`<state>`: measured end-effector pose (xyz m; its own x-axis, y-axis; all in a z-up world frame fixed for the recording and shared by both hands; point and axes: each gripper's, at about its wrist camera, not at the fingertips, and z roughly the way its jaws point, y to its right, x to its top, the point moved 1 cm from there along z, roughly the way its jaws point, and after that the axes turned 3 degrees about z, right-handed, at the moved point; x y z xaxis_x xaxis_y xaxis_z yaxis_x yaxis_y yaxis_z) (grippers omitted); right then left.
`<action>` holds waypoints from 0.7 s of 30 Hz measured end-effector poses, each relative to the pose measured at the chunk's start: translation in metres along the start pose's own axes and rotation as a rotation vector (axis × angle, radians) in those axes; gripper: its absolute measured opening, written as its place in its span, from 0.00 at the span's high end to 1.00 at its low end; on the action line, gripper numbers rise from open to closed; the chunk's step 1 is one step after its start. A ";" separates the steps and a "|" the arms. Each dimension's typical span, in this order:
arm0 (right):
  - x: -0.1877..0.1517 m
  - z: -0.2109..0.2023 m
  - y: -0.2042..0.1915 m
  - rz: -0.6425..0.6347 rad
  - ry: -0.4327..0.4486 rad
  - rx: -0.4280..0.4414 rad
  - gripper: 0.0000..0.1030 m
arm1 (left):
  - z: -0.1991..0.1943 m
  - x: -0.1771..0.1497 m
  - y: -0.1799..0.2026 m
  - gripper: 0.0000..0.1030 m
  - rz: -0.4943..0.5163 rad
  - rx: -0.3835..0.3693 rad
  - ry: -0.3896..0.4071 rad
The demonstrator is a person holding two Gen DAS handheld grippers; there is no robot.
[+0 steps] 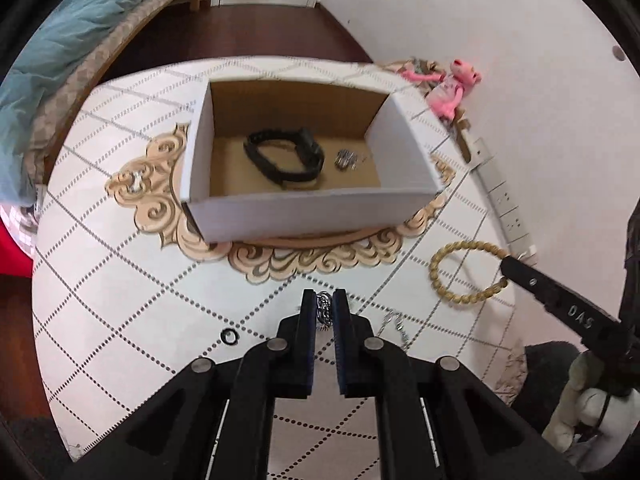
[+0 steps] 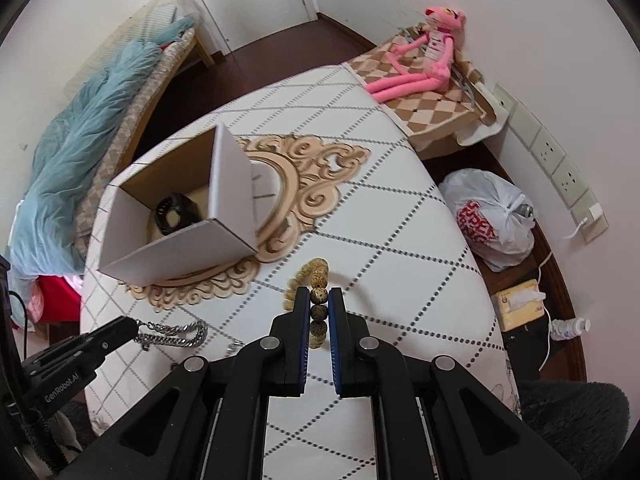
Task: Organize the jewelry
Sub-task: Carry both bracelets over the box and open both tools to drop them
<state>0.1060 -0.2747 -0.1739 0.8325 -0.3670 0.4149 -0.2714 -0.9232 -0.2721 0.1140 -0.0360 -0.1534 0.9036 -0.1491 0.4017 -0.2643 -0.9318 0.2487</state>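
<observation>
An open white cardboard box (image 1: 308, 212) stands on the patterned table and holds a black bracelet (image 1: 285, 157) and a small silver piece (image 1: 345, 159). My left gripper (image 1: 324, 300) is shut on a silver chain (image 1: 323, 310), which also shows in the right wrist view (image 2: 176, 334). My right gripper (image 2: 320, 294) is shut on a tan beaded bracelet (image 2: 316, 276), seen as a ring in the left wrist view (image 1: 460, 276). The box (image 2: 180, 248) lies to the left of the right gripper. A small black ring (image 1: 230, 336) and a thin silver chain (image 1: 396, 324) lie on the table.
A pink plush toy (image 2: 420, 60) sits on a checked cloth at the table's far right. A white plastic bag (image 2: 492, 216) and a tissue box (image 2: 520, 306) lie beyond the right edge. A bed with a blue blanket (image 2: 80, 152) stands at left.
</observation>
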 end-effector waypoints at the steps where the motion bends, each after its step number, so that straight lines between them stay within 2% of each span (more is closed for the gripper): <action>1: 0.000 -0.002 -0.002 -0.004 0.002 0.004 0.91 | 0.005 0.011 0.006 0.95 0.002 -0.004 0.009; 9: 0.011 -0.032 -0.029 -0.051 0.032 0.080 0.91 | -0.031 0.027 0.011 0.95 -0.013 -0.078 0.091; 15: 0.034 -0.061 -0.055 -0.097 0.066 0.164 0.91 | -0.067 0.057 0.021 0.95 0.008 -0.138 0.170; 21: 0.072 -0.069 -0.087 -0.164 0.089 0.202 0.91 | -0.082 0.096 0.021 0.95 0.061 -0.100 0.217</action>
<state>0.1560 -0.2285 -0.0603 0.8092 -0.2309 0.5402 -0.0267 -0.9330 -0.3588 0.1679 -0.0427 -0.0372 0.7938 -0.1195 0.5963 -0.3582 -0.8842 0.2997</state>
